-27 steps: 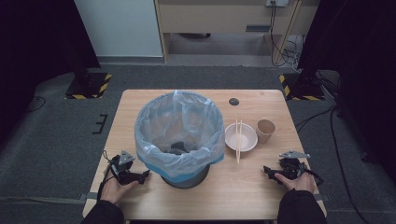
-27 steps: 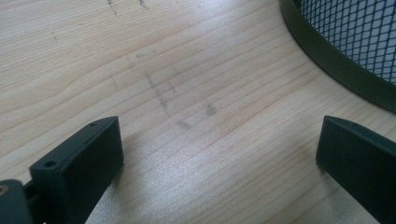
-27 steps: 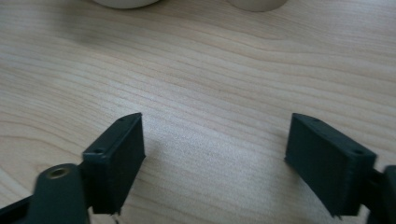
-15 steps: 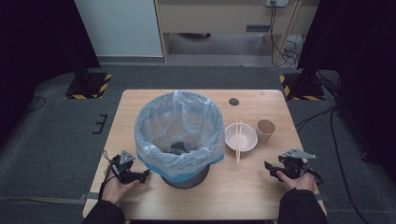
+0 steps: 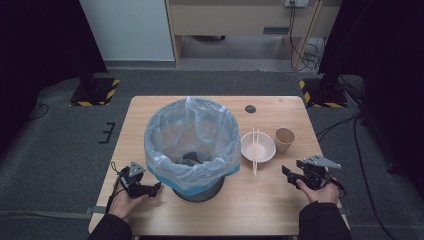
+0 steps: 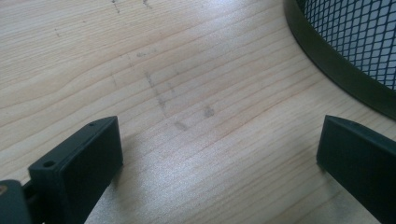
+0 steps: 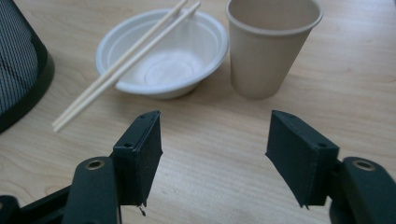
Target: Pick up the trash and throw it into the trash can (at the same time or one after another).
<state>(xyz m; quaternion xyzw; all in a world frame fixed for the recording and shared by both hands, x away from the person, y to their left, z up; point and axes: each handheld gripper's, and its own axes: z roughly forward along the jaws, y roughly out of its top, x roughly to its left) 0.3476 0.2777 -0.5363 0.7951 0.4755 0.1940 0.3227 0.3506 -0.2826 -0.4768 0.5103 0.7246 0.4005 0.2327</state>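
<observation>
- Black right gripper (image 7: 214,158), jaws apart and empty, has edged from the table's (image 5: 260,210) right edge toward the white bowl (image 7: 163,56), chopsticks (image 7: 123,63) and paper cup (image 7: 271,42)
- Left gripper (image 6: 219,158), jaws apart, stays by the bin's (image 6: 336,65) base near the front-left corner, so clearing looks only about to begin

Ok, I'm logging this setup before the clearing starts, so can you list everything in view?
Waste bin: 1, black mesh with a pale blue liner, table centre.
Bowl: 1, white, right of the bin.
Chopsticks: 1 pair, pale wood, lying across the bowl.
Paper cup: 1, tan, upright beside the bowl.
Round disc: 1, dark, far table edge.
Table: 1, light wood.
Left gripper: black, open, beside the bin's base.
Right gripper: black, open, facing bowl and cup.
</observation>
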